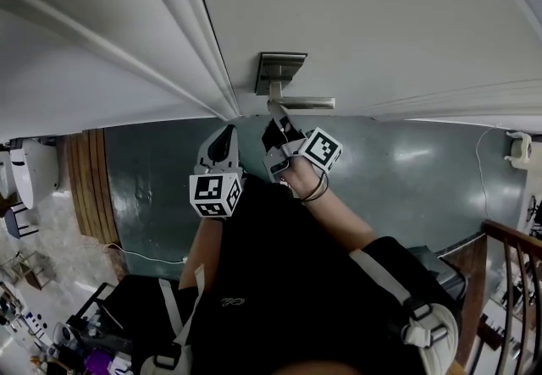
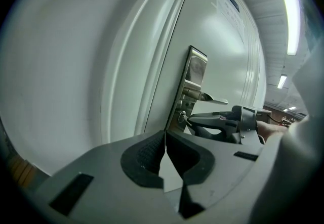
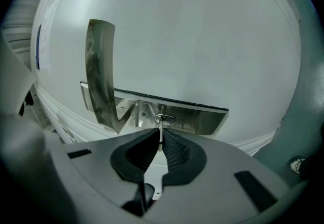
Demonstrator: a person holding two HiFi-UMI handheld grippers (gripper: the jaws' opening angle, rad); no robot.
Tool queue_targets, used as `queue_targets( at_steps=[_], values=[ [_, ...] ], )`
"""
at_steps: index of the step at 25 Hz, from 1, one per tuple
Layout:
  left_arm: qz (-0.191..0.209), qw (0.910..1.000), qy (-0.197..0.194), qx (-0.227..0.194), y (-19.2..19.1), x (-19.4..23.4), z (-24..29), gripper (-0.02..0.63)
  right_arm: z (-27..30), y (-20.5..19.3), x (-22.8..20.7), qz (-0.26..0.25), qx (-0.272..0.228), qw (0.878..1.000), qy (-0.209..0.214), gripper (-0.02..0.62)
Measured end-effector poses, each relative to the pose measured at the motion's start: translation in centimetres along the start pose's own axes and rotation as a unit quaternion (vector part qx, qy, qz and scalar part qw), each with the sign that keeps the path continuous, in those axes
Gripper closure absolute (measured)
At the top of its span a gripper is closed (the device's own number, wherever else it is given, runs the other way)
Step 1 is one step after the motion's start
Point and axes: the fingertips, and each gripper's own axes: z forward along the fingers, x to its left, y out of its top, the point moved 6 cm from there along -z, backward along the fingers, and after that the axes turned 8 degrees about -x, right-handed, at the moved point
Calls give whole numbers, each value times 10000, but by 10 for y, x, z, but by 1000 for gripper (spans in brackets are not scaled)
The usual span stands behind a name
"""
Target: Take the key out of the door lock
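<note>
My right gripper [image 3: 160, 143] has its ribbed pads pinched on the key [image 3: 160, 132], a thin silvery strip seen edge-on, its far end seated in the oval keyhole [image 3: 165, 119] of the steel lock plate [image 3: 202, 117], near the lever handle [image 3: 101, 76]. My left gripper [image 2: 165, 139] hangs just left, jaws together, empty.
</note>
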Motion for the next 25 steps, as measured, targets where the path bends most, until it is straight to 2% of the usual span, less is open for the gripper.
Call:
queue_targets(
  at_steps=[17,21,25],
  values=[
    [-63,9999,72,-94,3,6,-5,578,0,0,4,-240,18,9997,99,563],
    [-50,10000,45,-67,2,3,-4,578,-2,-1,4,-78,-108,9999,3,563],
    [-54,10000,56,-60,2,3,-5,578,-1,0,4,-183,8,9998,-11,563]
  ],
)
